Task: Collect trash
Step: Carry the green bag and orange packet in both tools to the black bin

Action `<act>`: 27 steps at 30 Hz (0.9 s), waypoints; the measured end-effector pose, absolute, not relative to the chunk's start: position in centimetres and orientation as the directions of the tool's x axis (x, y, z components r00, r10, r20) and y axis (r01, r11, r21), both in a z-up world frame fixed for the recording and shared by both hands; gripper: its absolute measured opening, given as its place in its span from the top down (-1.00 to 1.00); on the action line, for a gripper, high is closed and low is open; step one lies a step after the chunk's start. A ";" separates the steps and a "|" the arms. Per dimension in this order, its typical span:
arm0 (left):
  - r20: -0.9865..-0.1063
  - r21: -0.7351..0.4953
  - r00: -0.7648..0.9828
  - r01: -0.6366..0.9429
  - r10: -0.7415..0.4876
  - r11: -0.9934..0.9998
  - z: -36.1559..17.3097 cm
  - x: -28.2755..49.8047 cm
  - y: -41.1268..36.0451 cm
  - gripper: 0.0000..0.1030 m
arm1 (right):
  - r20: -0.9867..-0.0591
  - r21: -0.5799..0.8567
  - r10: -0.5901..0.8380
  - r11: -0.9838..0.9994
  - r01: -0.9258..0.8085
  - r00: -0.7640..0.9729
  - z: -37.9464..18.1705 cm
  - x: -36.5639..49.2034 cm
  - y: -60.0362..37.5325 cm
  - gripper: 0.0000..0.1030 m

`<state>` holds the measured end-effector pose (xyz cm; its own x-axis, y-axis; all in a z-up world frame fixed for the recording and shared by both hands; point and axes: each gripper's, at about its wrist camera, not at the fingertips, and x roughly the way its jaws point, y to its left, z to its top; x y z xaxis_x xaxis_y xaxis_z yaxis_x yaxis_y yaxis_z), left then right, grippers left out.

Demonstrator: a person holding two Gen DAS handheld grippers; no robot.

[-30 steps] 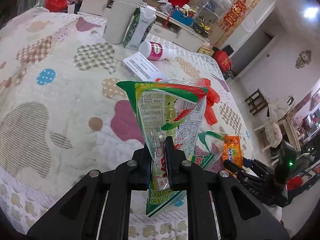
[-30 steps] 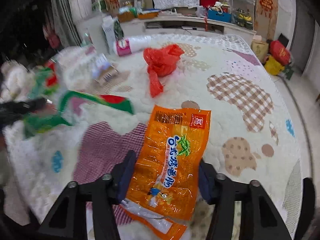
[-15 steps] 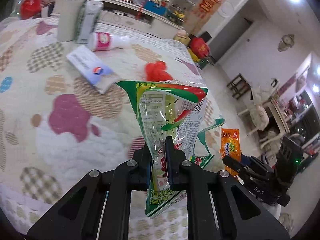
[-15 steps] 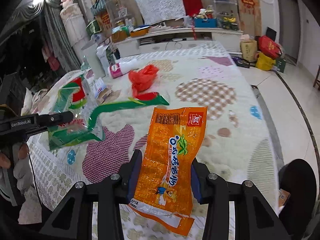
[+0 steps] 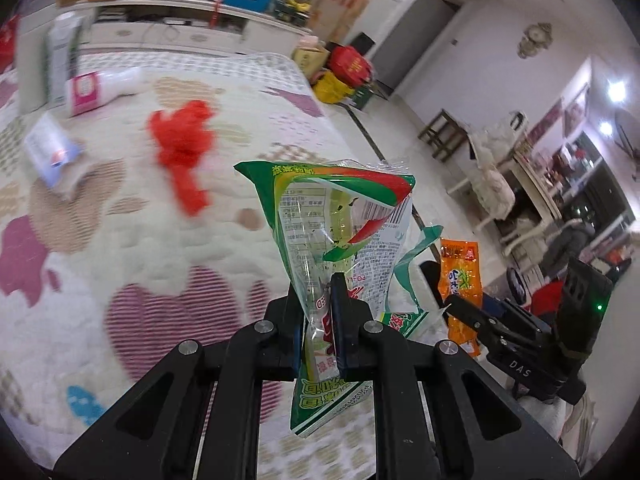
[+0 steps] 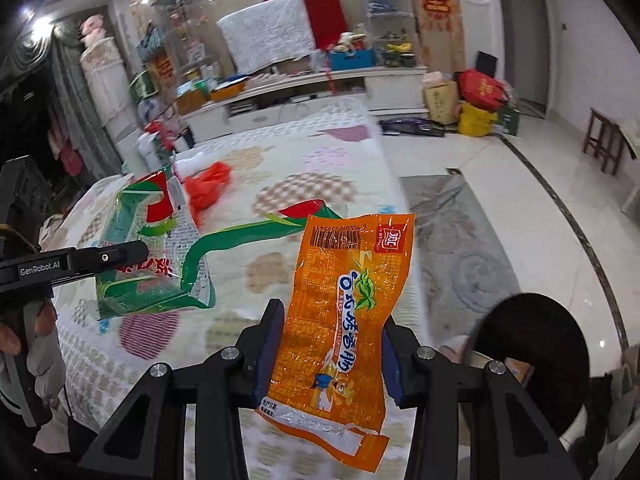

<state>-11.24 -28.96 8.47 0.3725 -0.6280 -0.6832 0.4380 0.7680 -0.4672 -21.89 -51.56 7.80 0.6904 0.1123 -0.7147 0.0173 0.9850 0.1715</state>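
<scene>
My left gripper is shut on a green, red and clear snack wrapper and holds it up above the quilted bed. The wrapper and the left gripper also show in the right wrist view. My right gripper is shut on an orange snack wrapper, lifted over the bed's right edge; the wrapper also shows in the left wrist view. A red plastic bag lies crumpled on the bed.
A white box, a pink-and-white bottle and cartons lie at the bed's far side. A dark round bin opening is low at the right, on the floor side. A grey rug lies beside the bed.
Both grippers have swung right, away from the bed's middle, with their wrappers held. The orange wrapper is now off the quilt and higher; the bin opening is closer to the right gripper.
</scene>
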 end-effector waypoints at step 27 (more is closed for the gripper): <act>-0.725 -0.443 0.161 0.635 -0.669 0.633 5.9 -12.2 -51.9 0.80 | -0.771 0.193 -0.108 0.900 0.391 0.628 4.1 -27.9 -69.2 0.12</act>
<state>-12.21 -51.89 5.88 0.1615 -0.6693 -0.7252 0.6352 0.6329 -0.4427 -27.86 -69.20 4.09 0.6281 -0.1081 -0.7706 0.3911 0.9000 0.1925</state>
